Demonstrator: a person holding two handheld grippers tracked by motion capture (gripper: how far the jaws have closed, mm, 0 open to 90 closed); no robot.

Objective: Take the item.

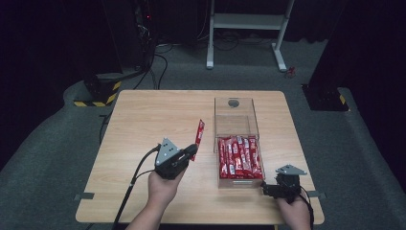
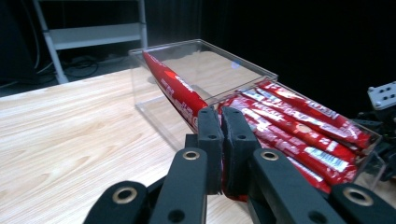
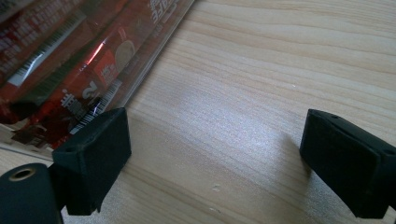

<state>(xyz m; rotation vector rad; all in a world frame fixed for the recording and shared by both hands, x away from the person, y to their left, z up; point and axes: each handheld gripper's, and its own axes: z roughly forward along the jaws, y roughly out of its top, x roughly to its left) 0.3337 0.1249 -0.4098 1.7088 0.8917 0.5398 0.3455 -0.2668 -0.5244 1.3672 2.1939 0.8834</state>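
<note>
While the left gripper (image 1: 191, 152) pinches one red snack stick (image 1: 199, 132) by its lower end, the stick stands tilted above the table (image 1: 143, 120), just left of the clear box (image 1: 238, 139) and apart from it. Seen in the left gripper view, the jaws are pressed together on the wrapper, and the stick (image 2: 173, 91) points toward the empty far half of the box (image 2: 205, 63). More red sticks (image 1: 239, 157) lie packed side by side in the near half.

At the near right corner of the box, the right gripper (image 1: 282, 184) rests low on the table with its jaws spread wide and nothing between them; the right gripper view shows one jaw just beside the box wall (image 3: 154, 46).

Judging by this, the step in hand is carrying a single stick, either out of the box or back toward it; which way cannot be told. If it is going in, the next move calls for swinging the stick over the box rim, levelling it in line with the others, and lowering it before loosening the grip. The right gripper looks placed to steady the box.
</note>
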